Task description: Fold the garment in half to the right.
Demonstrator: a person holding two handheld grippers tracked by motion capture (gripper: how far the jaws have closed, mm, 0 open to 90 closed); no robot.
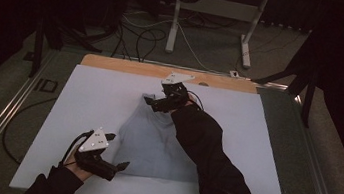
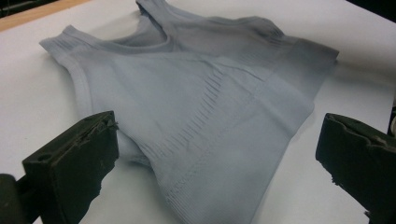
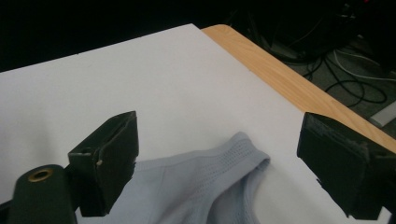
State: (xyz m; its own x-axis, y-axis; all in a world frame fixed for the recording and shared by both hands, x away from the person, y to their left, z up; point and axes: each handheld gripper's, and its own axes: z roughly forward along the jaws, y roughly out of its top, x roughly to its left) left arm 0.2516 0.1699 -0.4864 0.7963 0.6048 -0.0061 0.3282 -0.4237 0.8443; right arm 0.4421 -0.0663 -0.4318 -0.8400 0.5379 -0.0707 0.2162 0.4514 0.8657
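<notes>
A pale grey tank top [image 1: 154,142] lies flat in the middle of the white table [image 1: 89,96], straps pointing to the far edge, hem toward the person. The left tool [image 1: 118,165] sits at the near left corner of the garment, jaws spread wide; in the left gripper view the tank top [image 2: 201,116] spreads out between and beyond those jaws, hem corner nearest the camera, nothing gripped. Over at the far end, the right tool [image 1: 151,102] hovers by the shoulder strap [image 3: 243,149], jaws also wide apart, the strap end lying on the table between them, ungrasped. A strip of bare wood [image 3: 285,79] runs along the table's far edge.
</notes>
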